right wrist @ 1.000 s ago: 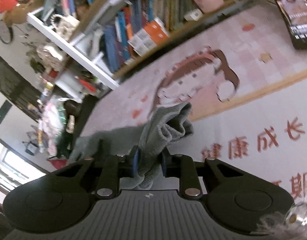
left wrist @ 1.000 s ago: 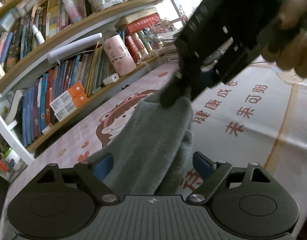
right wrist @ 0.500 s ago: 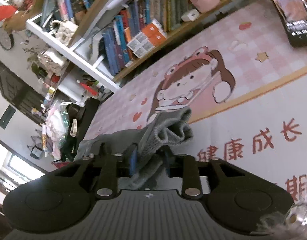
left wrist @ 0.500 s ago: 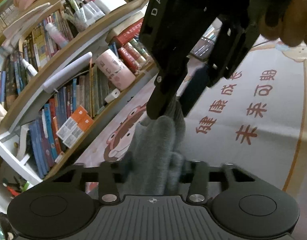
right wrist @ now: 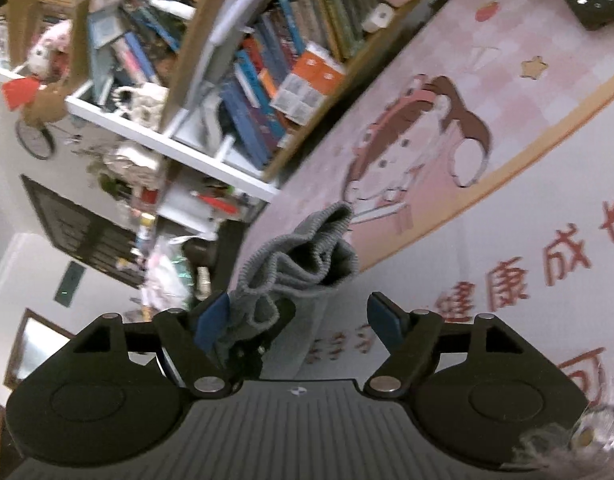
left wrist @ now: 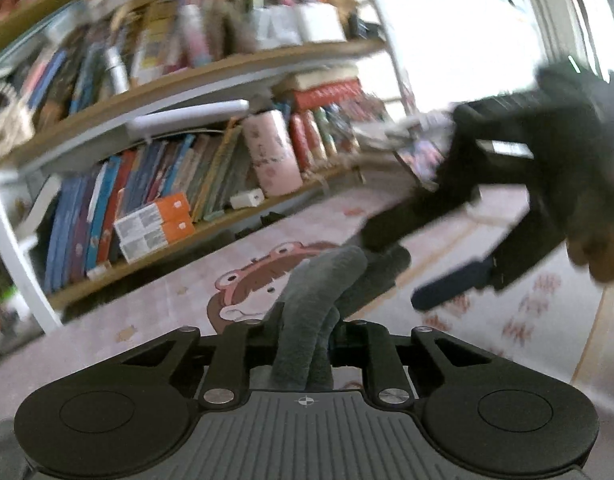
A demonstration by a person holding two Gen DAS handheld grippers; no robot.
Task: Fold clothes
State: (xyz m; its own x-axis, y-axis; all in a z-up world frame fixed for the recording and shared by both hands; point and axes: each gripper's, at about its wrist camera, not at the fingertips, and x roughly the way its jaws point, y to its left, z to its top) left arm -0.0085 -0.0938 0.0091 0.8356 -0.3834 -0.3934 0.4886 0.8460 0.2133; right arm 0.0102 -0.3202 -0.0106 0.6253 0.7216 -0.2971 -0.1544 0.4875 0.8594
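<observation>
I am running 2 handheld grippers over a pink cartoon-printed mat (right wrist: 487, 92); a crowded bookshelf (left wrist: 179, 184) stands at 10 o'clock in the left wrist view.

Left gripper (left wrist: 305, 344): jaws drawn together and clamped on the grey garment (left wrist: 319, 280), which rises out of them as a bunched roll toward 12 o'clock. The view is motion-blurred.

Right gripper (right wrist: 301, 320): jaws stand well apart. In the right wrist view the garment's ribbed edge (right wrist: 303, 256) lies crumpled against the left-hand blue pad (right wrist: 213, 320) only; the right-hand pad (right wrist: 385, 322) is clear of cloth. I judge this side has no grip on it. In the left wrist view that gripper (left wrist: 487, 216) shows at 2 o'clock, blurred, with its near tip just beside the top of the roll.

Progress: the garment is held off the mat, gathered and rumpled, with no flat, squared fold visible. Most of it is hidden behind the gripper bodies, so I cannot tell how many layers it has. I judge folding incomplete: it is yet to lie flat and neat on the mat.
</observation>
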